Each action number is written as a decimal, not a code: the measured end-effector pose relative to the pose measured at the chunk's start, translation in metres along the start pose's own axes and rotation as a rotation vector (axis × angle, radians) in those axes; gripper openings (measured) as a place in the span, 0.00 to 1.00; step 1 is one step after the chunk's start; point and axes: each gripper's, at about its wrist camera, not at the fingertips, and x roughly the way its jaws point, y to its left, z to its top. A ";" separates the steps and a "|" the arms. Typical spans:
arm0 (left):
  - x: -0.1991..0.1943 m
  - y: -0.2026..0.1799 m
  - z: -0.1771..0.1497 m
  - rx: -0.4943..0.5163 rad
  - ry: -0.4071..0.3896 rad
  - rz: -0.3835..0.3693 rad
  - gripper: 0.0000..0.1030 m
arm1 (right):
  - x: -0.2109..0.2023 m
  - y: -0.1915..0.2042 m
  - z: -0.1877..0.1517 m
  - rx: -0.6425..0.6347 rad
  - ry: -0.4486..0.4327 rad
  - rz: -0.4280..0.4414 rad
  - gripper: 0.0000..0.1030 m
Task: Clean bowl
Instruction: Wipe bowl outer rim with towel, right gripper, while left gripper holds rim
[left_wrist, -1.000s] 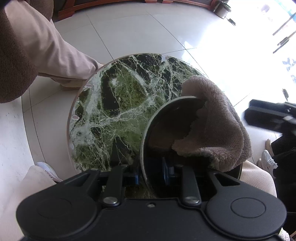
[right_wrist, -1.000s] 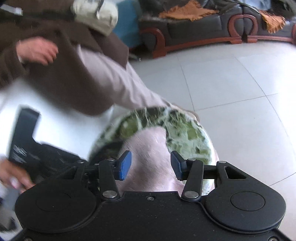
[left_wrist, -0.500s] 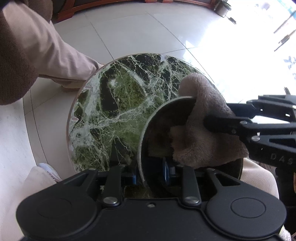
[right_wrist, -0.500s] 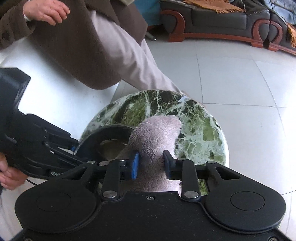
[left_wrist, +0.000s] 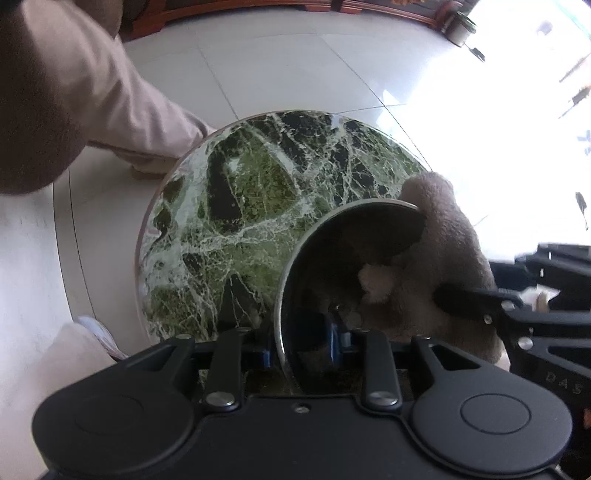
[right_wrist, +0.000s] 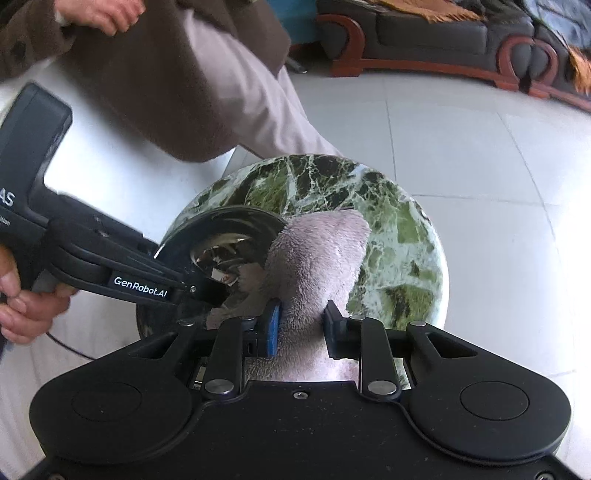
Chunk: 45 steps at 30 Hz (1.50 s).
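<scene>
Pale floor tiles surround my round green marble table (left_wrist: 258, 206). Tilted at its near right edge, the steel bowl (left_wrist: 332, 258) has its rim between my left gripper (left_wrist: 306, 347) jaws, which are opening slightly. My right gripper (right_wrist: 301, 325) is clamped on the fluffy cloth (right_wrist: 317, 254) against the bowl's inside.

Black plastic housings with silver screws, blue finger pads (right_wrist: 272, 328) and white "GenRobot.AI" lettering are seen on both grippers.
</scene>
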 end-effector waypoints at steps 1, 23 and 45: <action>0.000 -0.001 0.000 0.014 -0.001 0.004 0.27 | 0.002 0.003 0.004 -0.029 0.002 -0.012 0.23; 0.000 -0.008 0.002 0.084 0.006 0.039 0.29 | 0.014 0.018 0.041 -0.195 0.020 -0.042 0.23; 0.000 -0.003 0.000 0.035 -0.013 0.006 0.27 | 0.019 0.000 0.025 -0.012 0.068 -0.007 0.23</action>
